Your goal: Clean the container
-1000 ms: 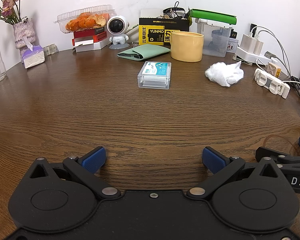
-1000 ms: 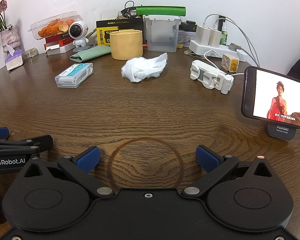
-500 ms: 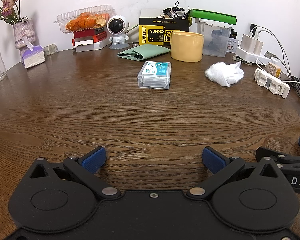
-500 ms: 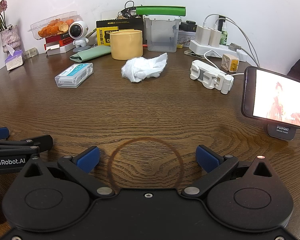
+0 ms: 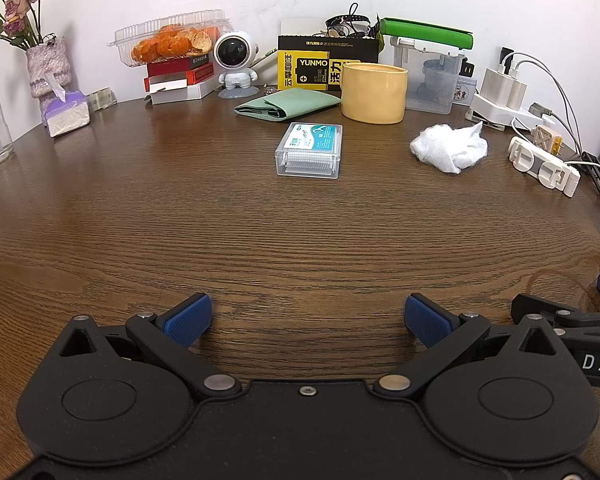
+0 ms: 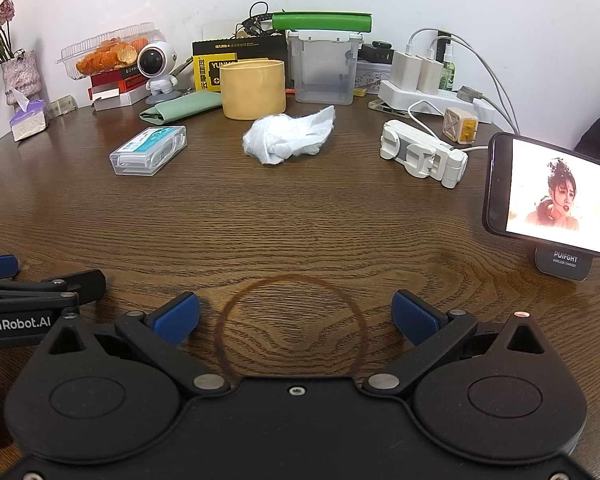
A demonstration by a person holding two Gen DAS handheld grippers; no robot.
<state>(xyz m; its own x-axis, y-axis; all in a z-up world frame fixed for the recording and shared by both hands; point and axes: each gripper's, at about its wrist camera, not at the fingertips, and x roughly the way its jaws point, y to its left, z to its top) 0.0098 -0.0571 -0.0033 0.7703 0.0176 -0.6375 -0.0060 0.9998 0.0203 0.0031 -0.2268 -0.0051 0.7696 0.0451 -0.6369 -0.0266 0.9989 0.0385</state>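
A yellow round container [image 5: 373, 92] [image 6: 254, 89] stands upright at the back of the brown wooden table [image 5: 260, 232]. A crumpled white cloth [image 5: 449, 147] [image 6: 288, 136] lies to its right, nearer me. My left gripper [image 5: 308, 318] rests low over the table's near edge, open and empty. My right gripper [image 6: 296, 316] sits beside it, open and empty, over a dark ring stain [image 6: 291, 326] in the wood. Each gripper shows at the edge of the other's view.
A clear box of floss picks [image 5: 310, 149] lies mid-table. Along the back wall stand a clear tub with a green lid [image 6: 324, 66], a yellow-black carton [image 5: 324, 66], a folded green cloth [image 5: 288, 105], a toy astronaut [image 5: 236, 64], chargers and cables [image 6: 428, 80]. A phone on a stand [image 6: 556, 196] is at right.
Neither gripper nor any object has moved. Only the picture on the phone's screen differs.
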